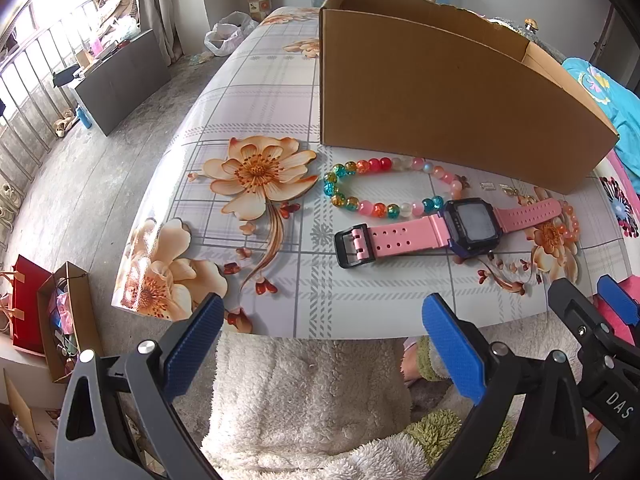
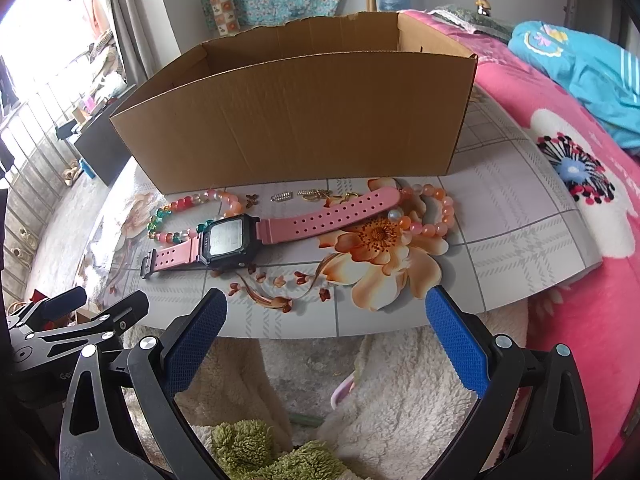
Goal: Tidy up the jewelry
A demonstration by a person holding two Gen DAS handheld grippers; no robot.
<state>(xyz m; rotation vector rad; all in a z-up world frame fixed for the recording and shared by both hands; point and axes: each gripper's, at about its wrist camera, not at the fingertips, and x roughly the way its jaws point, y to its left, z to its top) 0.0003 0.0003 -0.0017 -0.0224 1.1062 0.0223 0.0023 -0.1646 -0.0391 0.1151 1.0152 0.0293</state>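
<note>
A pink-strapped digital watch lies flat on the flowered tabletop, in front of an open cardboard box. A multicoloured bead bracelet lies to its left. An orange bead bracelet lies by the right strap end. Small metal charms sit near the box wall. My left gripper hovers open over the near table edge, holding nothing. My right gripper is beside it, also open and empty.
A pink flowered blanket with a teal garment lies right of the table. A fluffy white robe covers a person's lap below the grippers. On the floor at left stand a red bag and a small carton.
</note>
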